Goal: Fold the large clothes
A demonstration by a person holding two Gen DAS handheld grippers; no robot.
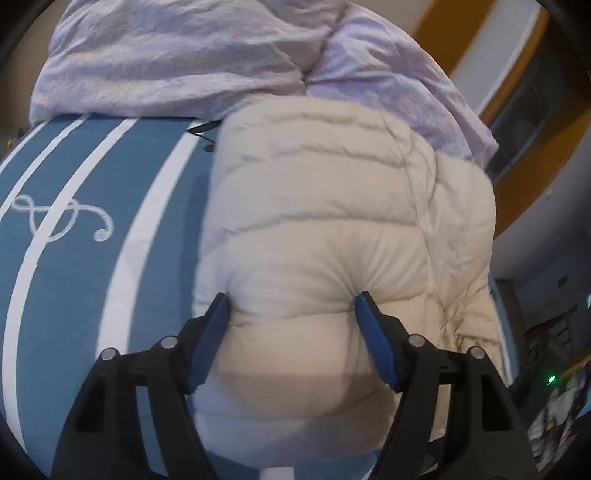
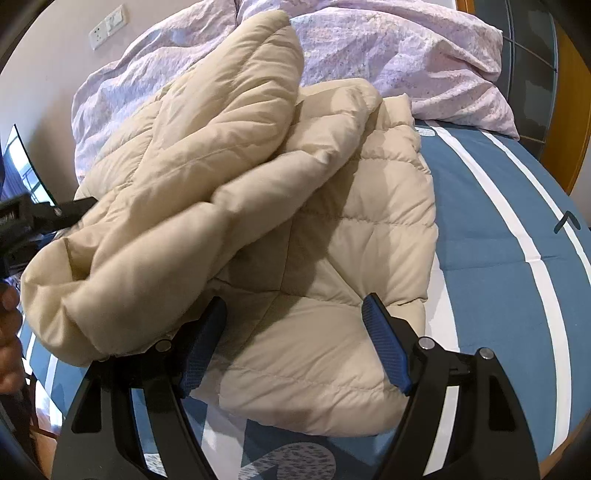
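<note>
Left claw (image 1: 291,306): black frame, two blue-padded fingers (image 1: 208,339) spread wide, tips pressed into a bulging fold of the cream quilted puffer jacket (image 1: 332,229) so that the padding swells between them; whether the fabric is truly gripped cannot be told. Right claw (image 2: 295,310): same build, fingers (image 2: 384,347) likewise spread, poised over the jacket's near hem (image 2: 314,376), the left pad partly covered by a drooping fold; contact cannot be told. The jacket (image 2: 258,192) lies on the bed, on the blue bedsheet with white stripes (image 2: 498,258), near the bed's near edge; in the right wrist view its left part is lifted into a thick raised roll, draped over the flatter quilted panel beneath, with the other black claw frame (image 2: 40,214) at the roll's left end and a bare hand (image 2: 9,332) just below it. White looped emblem (image 1: 62,219) printed on the sheet, left of the jacket in the left wrist view. Farther back, a crumpled pale lilac duvet (image 1: 177,62) is heaped across the far side of the bed, touching the jacket's far edge. Beyond it, a beige wall with a white socket plate (image 2: 107,26), and orange wooden trim (image 1: 517,74) at the right.
</note>
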